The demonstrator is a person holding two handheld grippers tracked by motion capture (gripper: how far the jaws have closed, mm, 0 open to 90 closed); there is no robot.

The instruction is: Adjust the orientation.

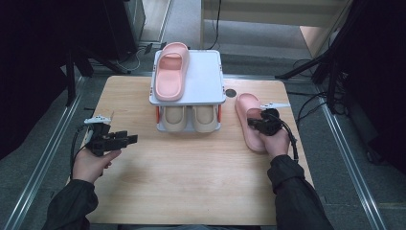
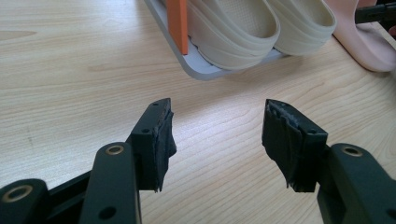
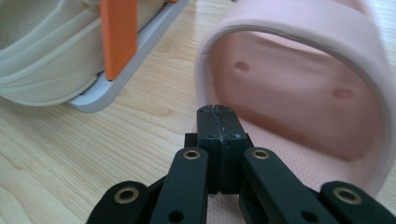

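Note:
A pink slipper (image 1: 245, 106) lies on the table right of a white two-level rack (image 1: 206, 81); its strap arches wide in the right gripper view (image 3: 303, 28). My right gripper (image 1: 253, 123) (image 3: 218, 116) is shut with nothing between its jaws, hovering over the slipper's footbed just before the strap opening. A second pink slipper (image 1: 171, 72) rests on the rack's top shelf. Two beige slippers (image 1: 174, 117) (image 1: 205, 117) fill the lower shelf. My left gripper (image 1: 131, 139) (image 2: 217, 126) is open over bare wood at the table's left, pointing toward the rack.
Orange posts (image 2: 177, 23) (image 3: 119, 32) hold up the rack's grey base (image 3: 126, 65). A dark round hole (image 1: 231, 93) sits in the tabletop behind the loose slipper. Bare wood (image 1: 191, 172) spreads between both hands. Black stands and cables flank the table.

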